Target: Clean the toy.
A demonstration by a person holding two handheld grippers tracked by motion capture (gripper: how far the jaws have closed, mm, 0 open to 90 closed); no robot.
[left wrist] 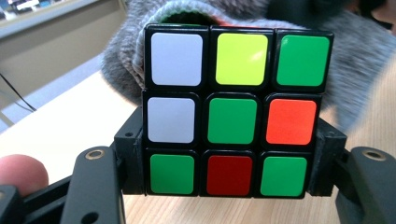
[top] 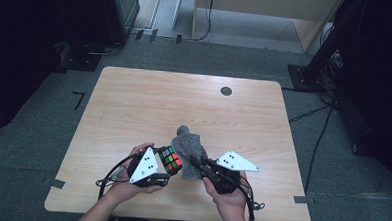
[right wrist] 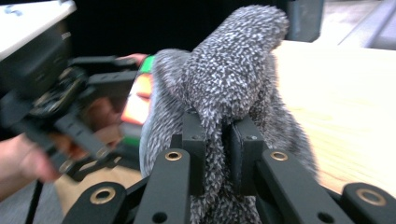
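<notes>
At lower centre of the high view, the left gripper (top: 162, 165) is clamping a puzzle cube (top: 170, 159) at the mouth of a grey knitted pouch (top: 188, 149), which the right gripper (top: 195, 163) is pinching by its fabric; the cube appears not yet inside.

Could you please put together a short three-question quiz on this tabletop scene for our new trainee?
1. True or false: the left gripper is shut on the scrambled colour-tiled puzzle cube.
2. Which colour is the centre tile on the cube face seen in the left gripper view? A) white B) green C) red
3. Fill in: the right gripper pinches the speckled grey knitted ____, which stands on the light wooden table.

Key
1. True; the jaws press on the cube's two sides.
2. B
3. sock, or a similar knitted pouch, as far as the pictures show.
</notes>
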